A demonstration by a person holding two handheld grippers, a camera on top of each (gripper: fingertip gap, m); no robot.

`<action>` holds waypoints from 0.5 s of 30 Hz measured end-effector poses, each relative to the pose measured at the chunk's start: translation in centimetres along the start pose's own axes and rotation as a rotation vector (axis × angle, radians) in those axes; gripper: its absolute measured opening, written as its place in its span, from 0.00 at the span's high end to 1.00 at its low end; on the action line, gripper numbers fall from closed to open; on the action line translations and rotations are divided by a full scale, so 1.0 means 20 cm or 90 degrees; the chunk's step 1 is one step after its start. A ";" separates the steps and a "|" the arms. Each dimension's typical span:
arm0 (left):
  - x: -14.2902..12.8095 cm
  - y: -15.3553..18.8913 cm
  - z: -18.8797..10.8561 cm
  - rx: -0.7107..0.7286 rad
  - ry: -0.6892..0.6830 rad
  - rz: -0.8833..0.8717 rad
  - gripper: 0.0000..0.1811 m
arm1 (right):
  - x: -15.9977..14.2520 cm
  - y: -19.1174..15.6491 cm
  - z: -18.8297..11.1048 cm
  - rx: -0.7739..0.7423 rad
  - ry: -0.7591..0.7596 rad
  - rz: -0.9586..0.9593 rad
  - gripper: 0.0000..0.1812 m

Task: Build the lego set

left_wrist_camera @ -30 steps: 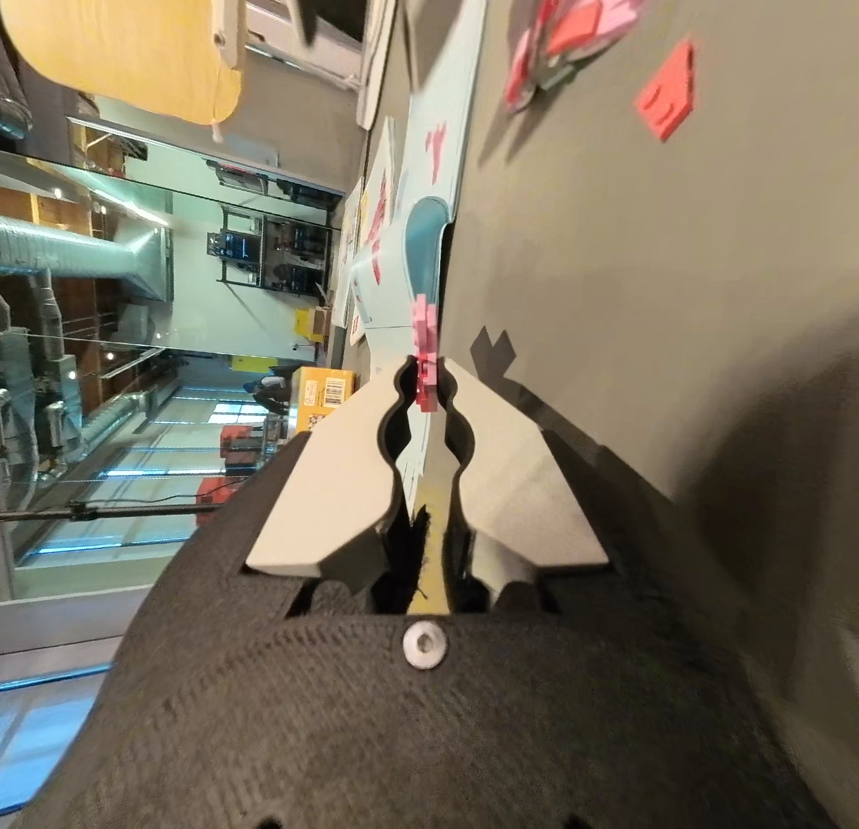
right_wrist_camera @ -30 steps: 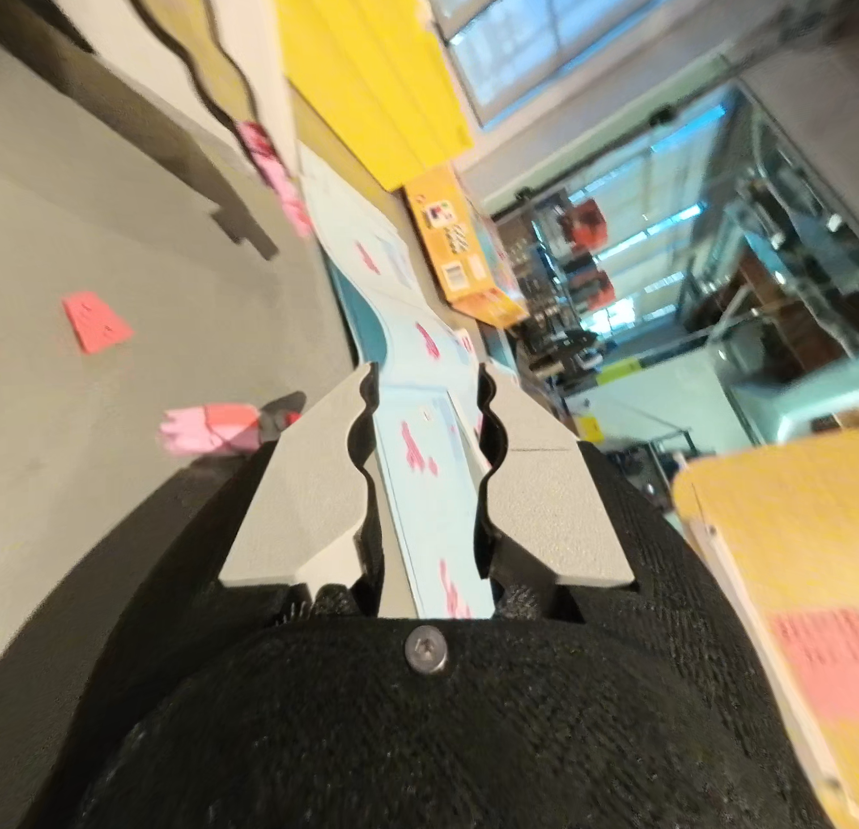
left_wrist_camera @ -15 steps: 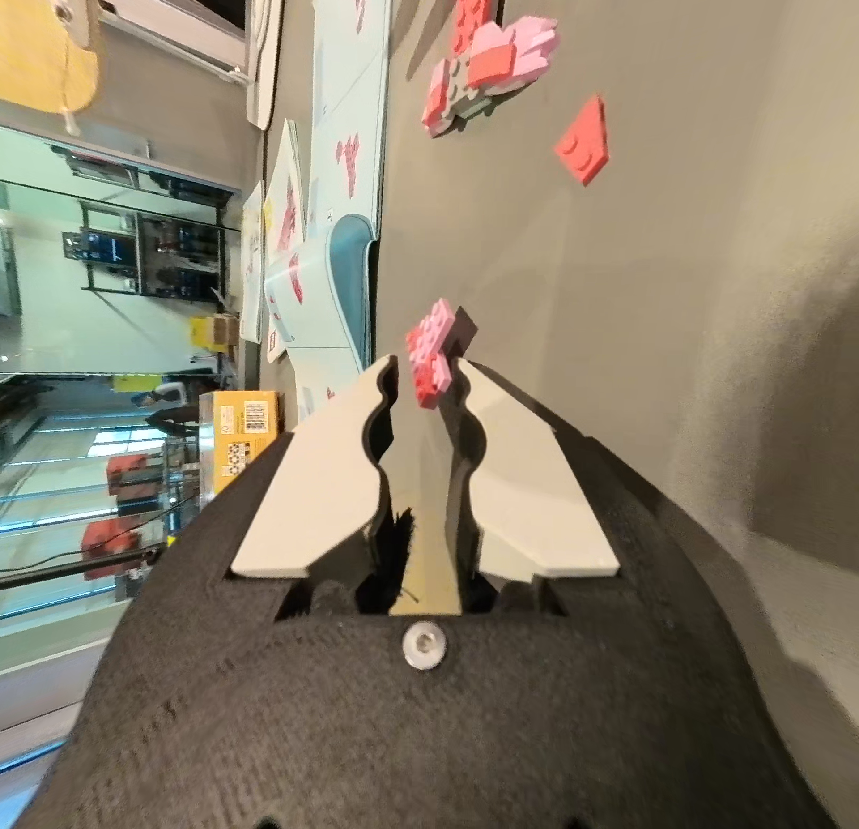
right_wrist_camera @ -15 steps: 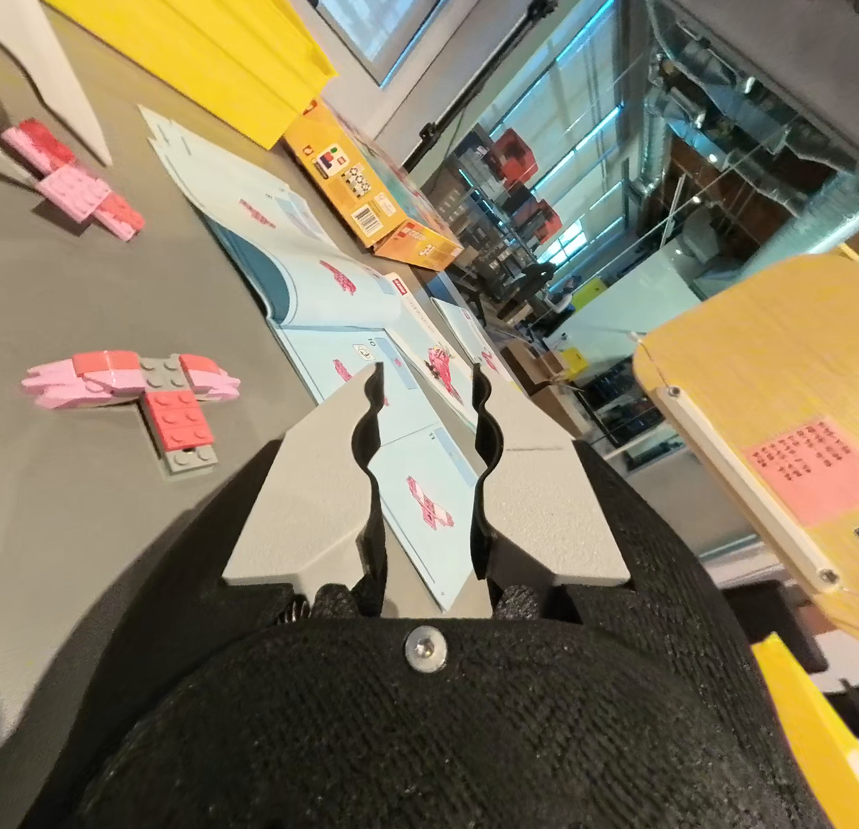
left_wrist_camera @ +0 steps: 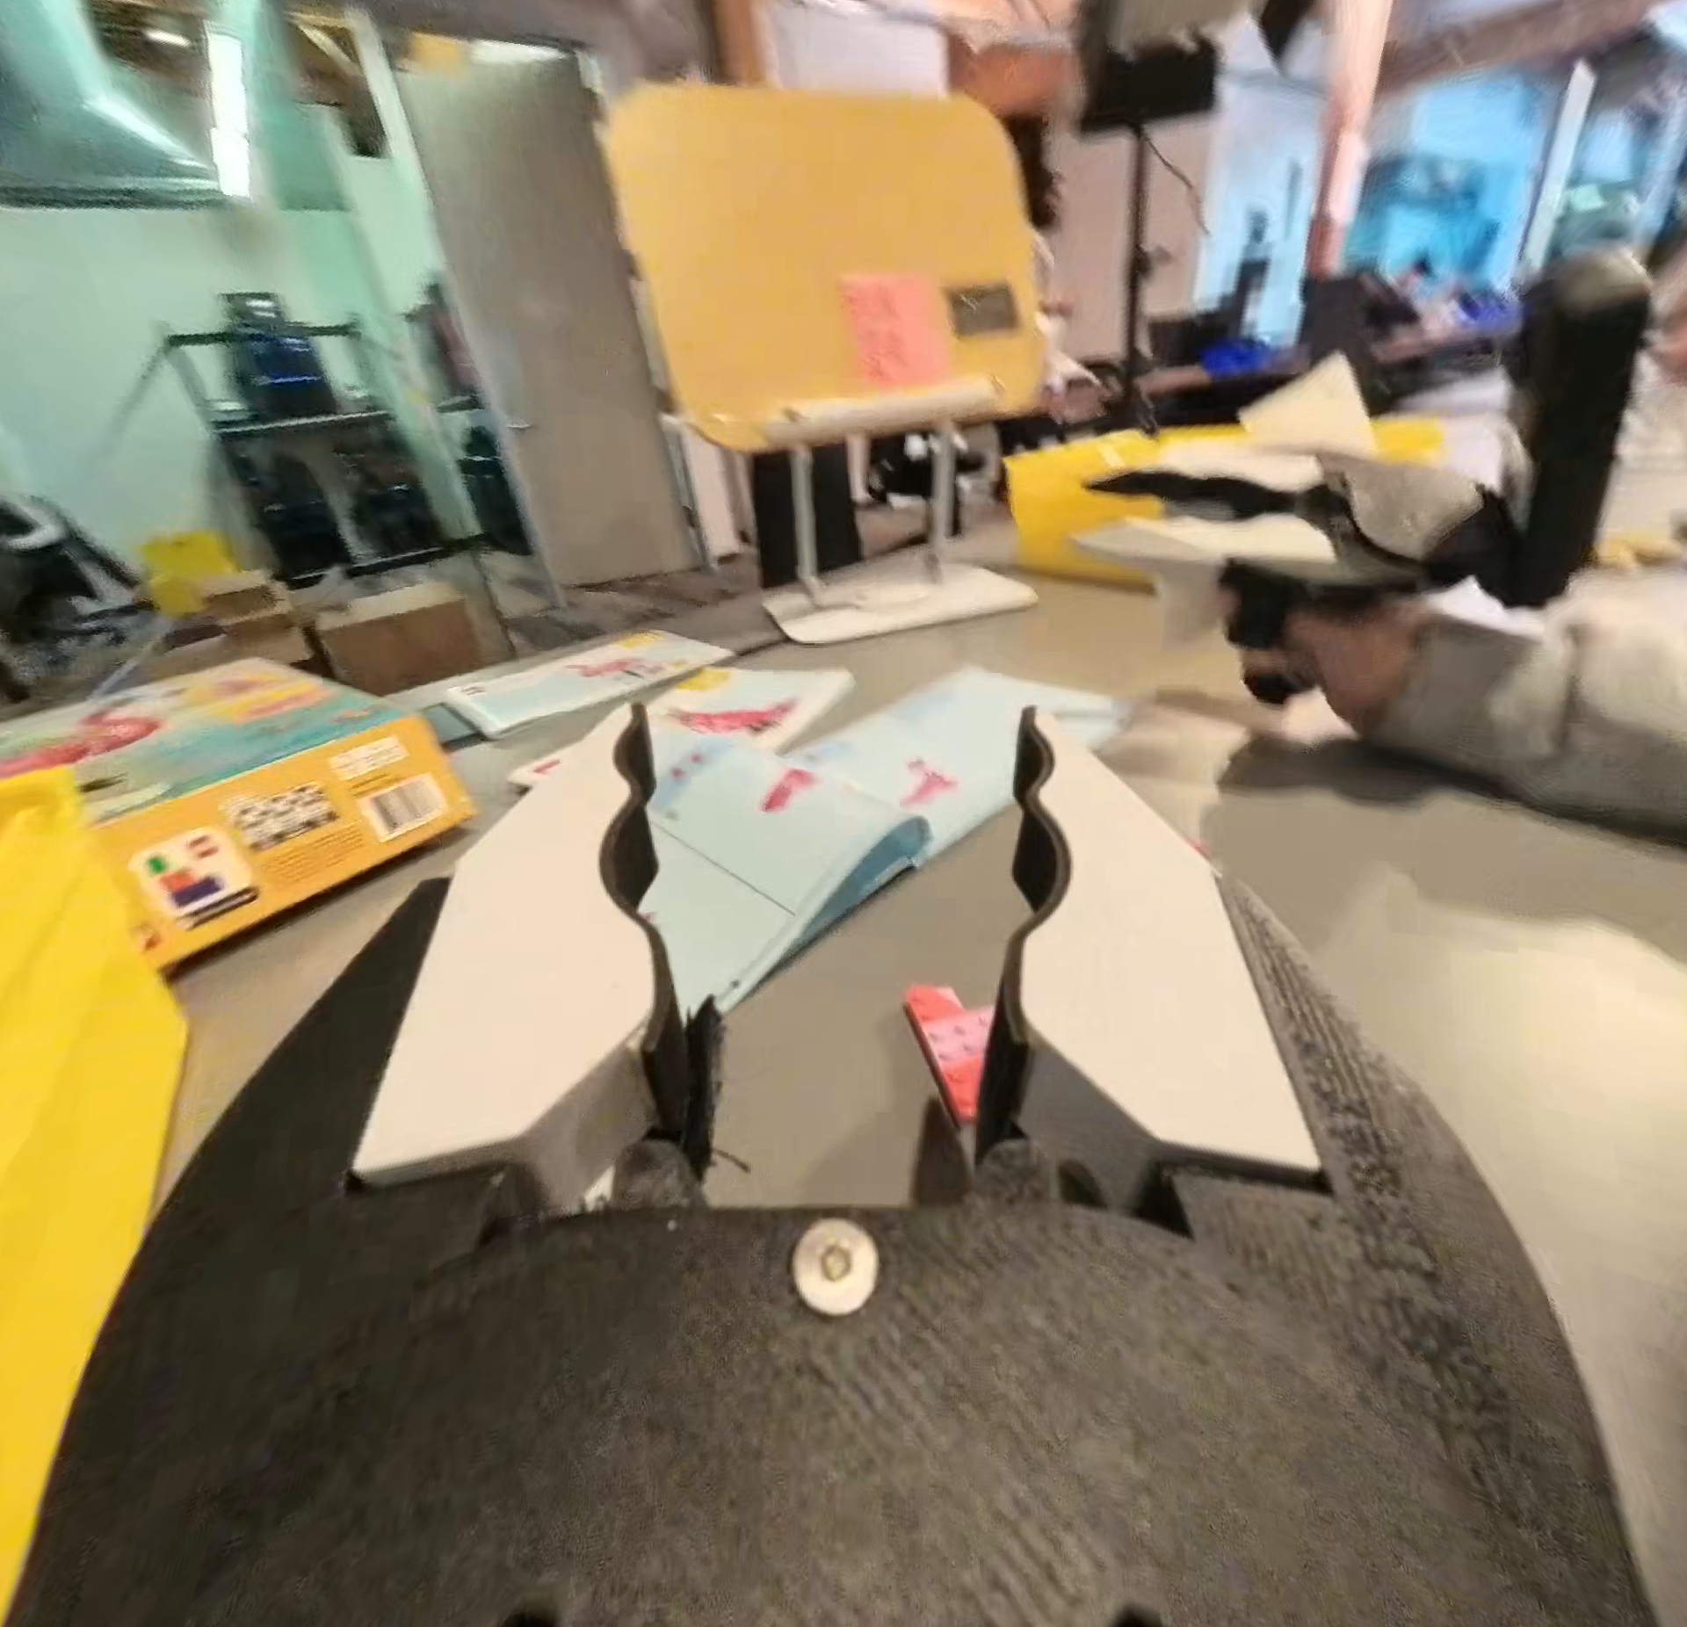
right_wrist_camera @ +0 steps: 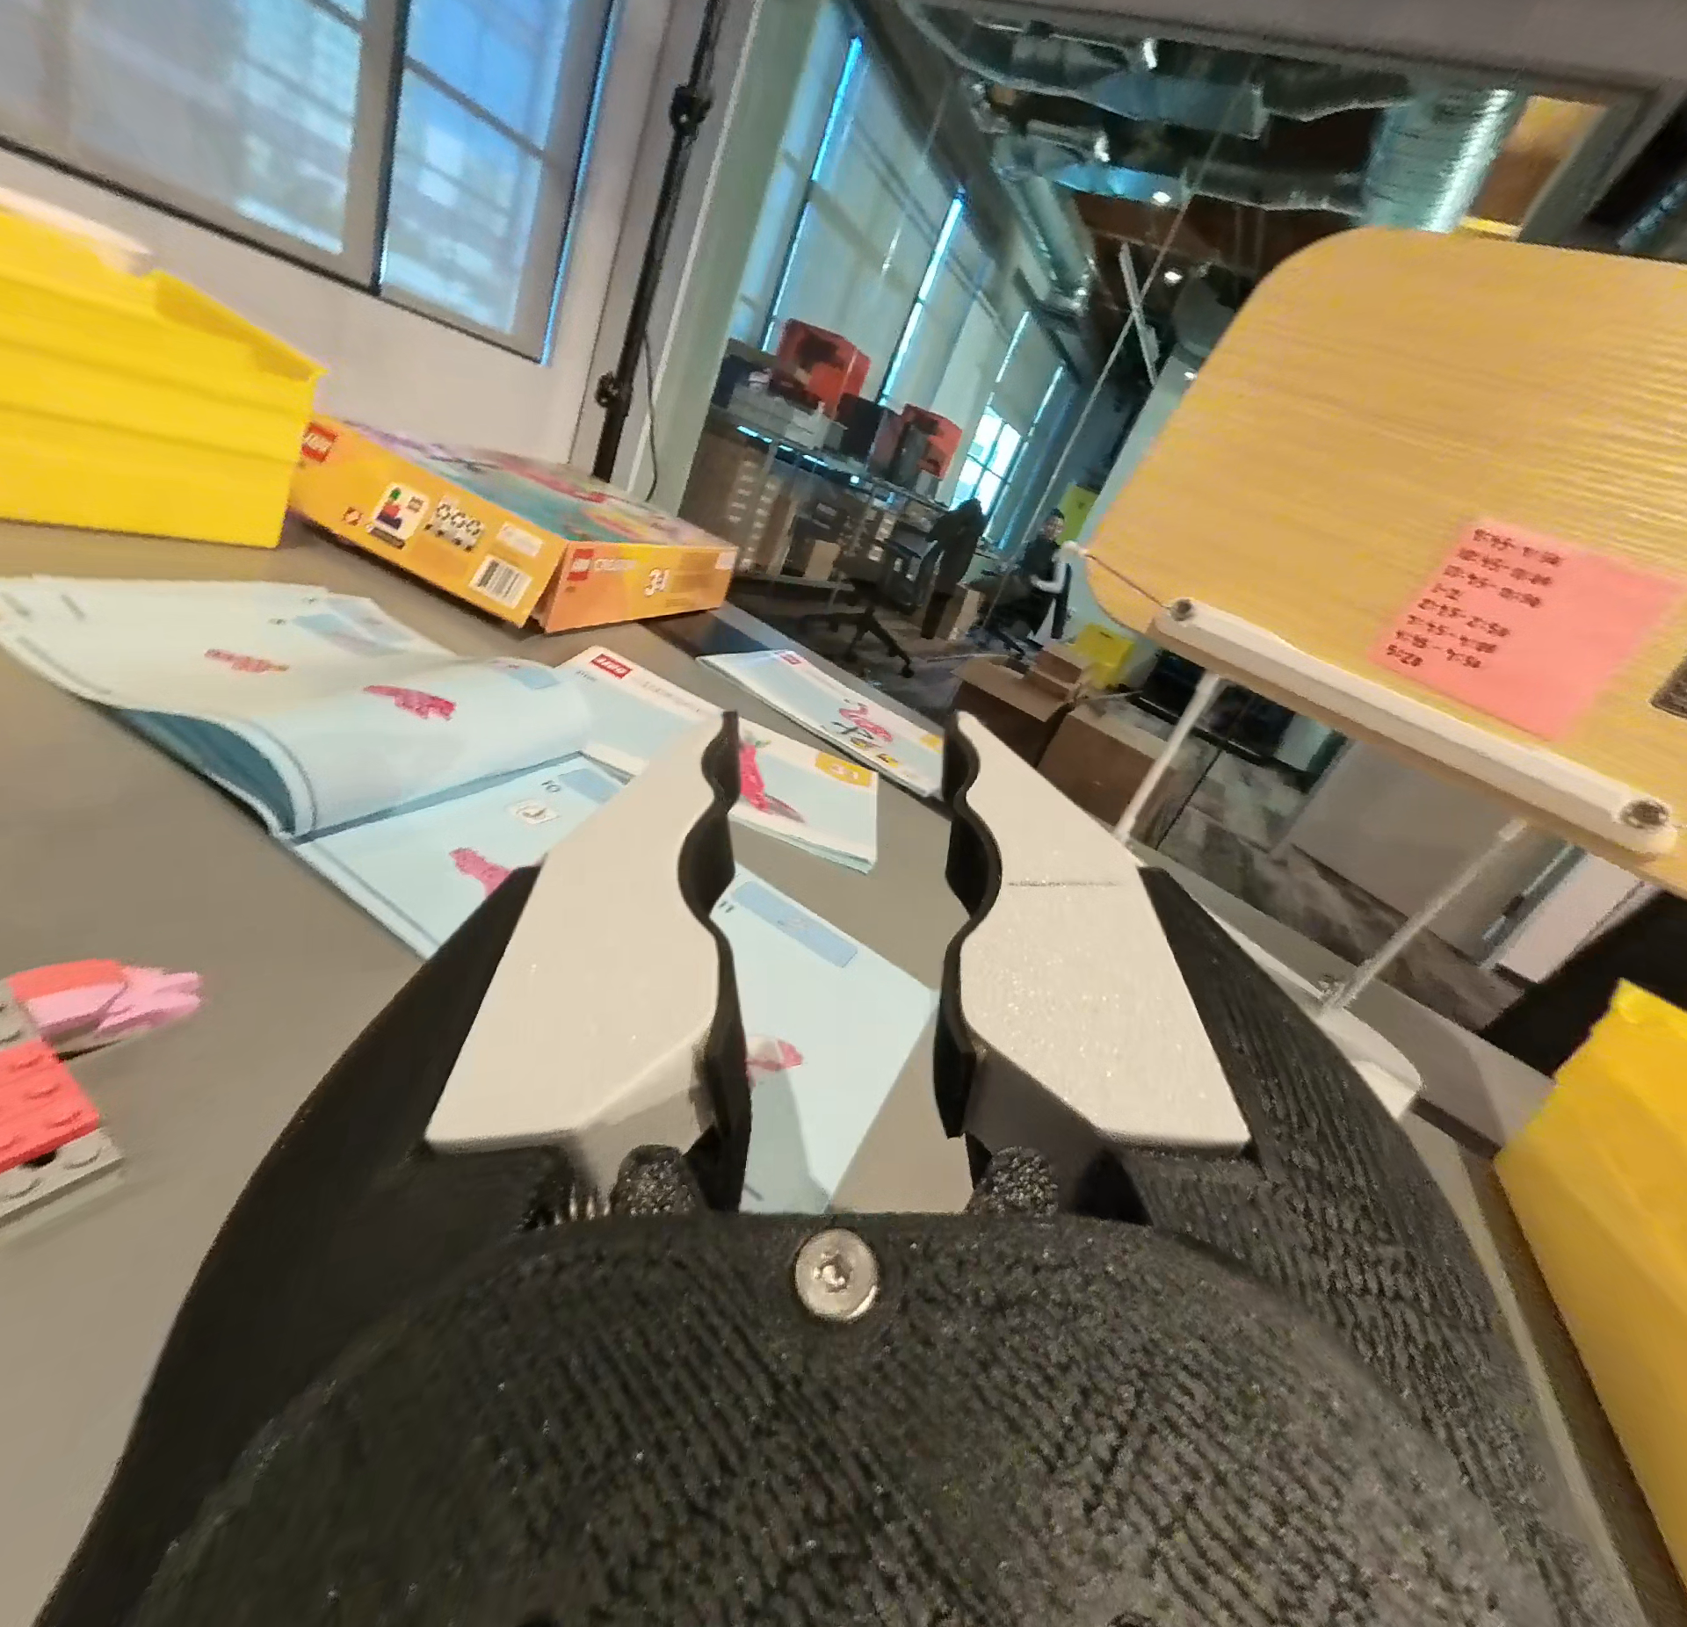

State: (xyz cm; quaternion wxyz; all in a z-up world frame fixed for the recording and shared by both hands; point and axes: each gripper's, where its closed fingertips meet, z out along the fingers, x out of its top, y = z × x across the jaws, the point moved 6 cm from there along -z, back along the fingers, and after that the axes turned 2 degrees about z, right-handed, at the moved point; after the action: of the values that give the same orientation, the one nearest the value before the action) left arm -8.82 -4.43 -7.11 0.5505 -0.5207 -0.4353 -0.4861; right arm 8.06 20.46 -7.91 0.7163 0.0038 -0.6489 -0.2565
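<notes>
My left gripper (left_wrist_camera: 833,725) is open wide and holds nothing. A small red Lego piece (left_wrist_camera: 951,1049) lies on the grey table (left_wrist_camera: 1369,990) low between its fingers, close to the right finger's base. My right gripper (right_wrist_camera: 842,734) is open and empty over the open instruction booklet (right_wrist_camera: 365,743). It also shows blurred in the left wrist view (left_wrist_camera: 1095,513), held by a hand in a grey sleeve (left_wrist_camera: 1506,716). A pink, red and grey Lego assembly (right_wrist_camera: 64,1063) lies on the table at the left edge of the right wrist view.
An orange Lego box (left_wrist_camera: 274,807) (right_wrist_camera: 511,552) lies beyond the open booklet (left_wrist_camera: 822,816), with more booklets (right_wrist_camera: 822,716) nearby. Yellow bins (right_wrist_camera: 137,415) stand at the back left, one (left_wrist_camera: 55,1081) close on my left, another (right_wrist_camera: 1607,1218) at the right. A wooden book stand (left_wrist_camera: 822,260) (right_wrist_camera: 1415,533) stands behind.
My left gripper has opened wide and let go of the pink and red piece it held. Both grippers have turned from sideways to level, and the views have swung toward the booklets and the stand.
</notes>
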 end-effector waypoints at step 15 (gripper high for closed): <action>0.03 -0.11 -0.09 0.159 0.041 0.061 0.58 | 0.01 0.05 0.00 0.011 0.051 0.050 0.80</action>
State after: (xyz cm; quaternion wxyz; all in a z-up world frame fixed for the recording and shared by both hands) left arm -10.91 -6.33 -6.25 0.6474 -0.4526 -0.4492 -0.4173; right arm 8.49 21.19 -7.32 0.7512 -0.0053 -0.6215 -0.2223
